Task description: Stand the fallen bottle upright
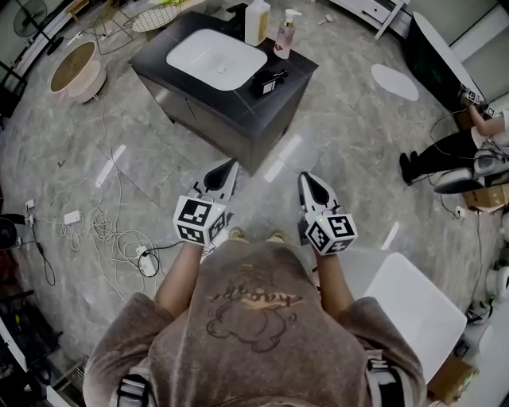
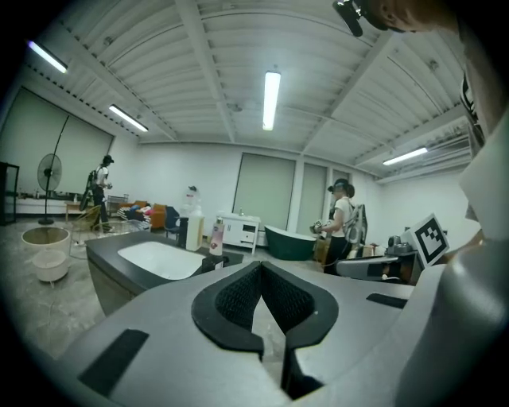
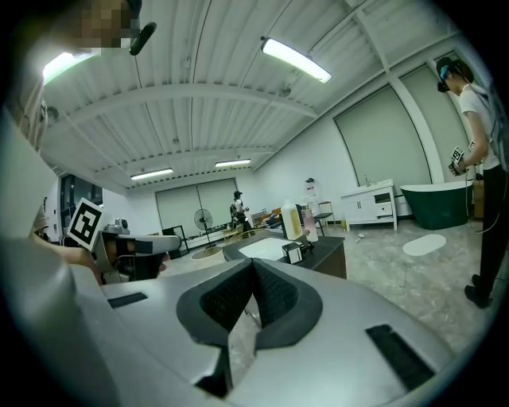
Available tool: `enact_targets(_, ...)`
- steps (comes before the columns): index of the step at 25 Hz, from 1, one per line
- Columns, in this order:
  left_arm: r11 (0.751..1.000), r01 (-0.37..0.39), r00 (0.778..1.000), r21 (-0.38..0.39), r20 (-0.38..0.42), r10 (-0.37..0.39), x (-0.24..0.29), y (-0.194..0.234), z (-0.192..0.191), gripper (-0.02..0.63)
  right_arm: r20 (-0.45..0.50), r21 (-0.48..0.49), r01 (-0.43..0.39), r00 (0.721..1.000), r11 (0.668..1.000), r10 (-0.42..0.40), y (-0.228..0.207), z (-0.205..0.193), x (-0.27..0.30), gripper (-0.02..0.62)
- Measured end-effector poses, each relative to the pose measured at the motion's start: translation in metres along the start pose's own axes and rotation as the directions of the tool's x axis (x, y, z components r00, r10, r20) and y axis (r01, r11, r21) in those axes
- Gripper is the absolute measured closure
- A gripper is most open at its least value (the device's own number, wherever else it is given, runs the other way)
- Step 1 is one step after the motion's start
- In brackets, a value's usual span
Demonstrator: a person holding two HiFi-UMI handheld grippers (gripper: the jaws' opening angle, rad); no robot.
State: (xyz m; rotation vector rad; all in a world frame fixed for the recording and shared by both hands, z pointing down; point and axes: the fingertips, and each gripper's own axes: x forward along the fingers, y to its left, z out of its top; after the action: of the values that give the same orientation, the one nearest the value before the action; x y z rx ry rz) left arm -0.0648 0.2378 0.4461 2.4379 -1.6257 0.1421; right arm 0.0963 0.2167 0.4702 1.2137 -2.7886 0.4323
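Observation:
A small dark bottle (image 1: 268,82) lies on its side near the right front corner of the black vanity counter (image 1: 238,107); it also shows as a small dark shape (image 3: 293,252) in the right gripper view. Behind it stand a yellowish bottle (image 1: 257,21) and a pink pump bottle (image 1: 285,33), both upright. My left gripper (image 1: 231,164) and right gripper (image 1: 306,177) hover over the floor in front of the counter, well short of it. Both are shut and hold nothing, their pads meeting at the tips (image 2: 260,266) (image 3: 253,262).
A white sink basin (image 1: 216,59) is set into the counter. Loose cables (image 1: 111,232) lie on the floor to the left, near a round tub (image 1: 75,70). A white seat (image 1: 417,310) stands at the lower right, and a person (image 1: 465,147) at the right edge.

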Motion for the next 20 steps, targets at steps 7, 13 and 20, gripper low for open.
enact_targets(7, 0.999, 0.038, 0.999, 0.001, 0.002, -0.038, -0.001, 0.02, -0.009, 0.588, 0.007, 0.032, 0.066, 0.998, 0.997, -0.066, 0.011, -0.023, 0.003, 0.595)
enact_targets(13, 0.998, 0.064, 0.998, 0.001, 0.006, -0.064, 0.006, 0.032, -0.008, 0.588, 0.014, 0.03, 0.092, 0.996, 0.995, -0.092, 0.012, -0.02, 0.014, 0.595)
enact_targets(20, 0.998, 0.07, 0.997, 0.003, 0.006, -0.071, 0.03, 0.05, -0.007, 0.588, 0.014, 0.028, 0.077, 0.997, 0.997, -0.077, 0.005, -0.018, 0.047, 0.595)
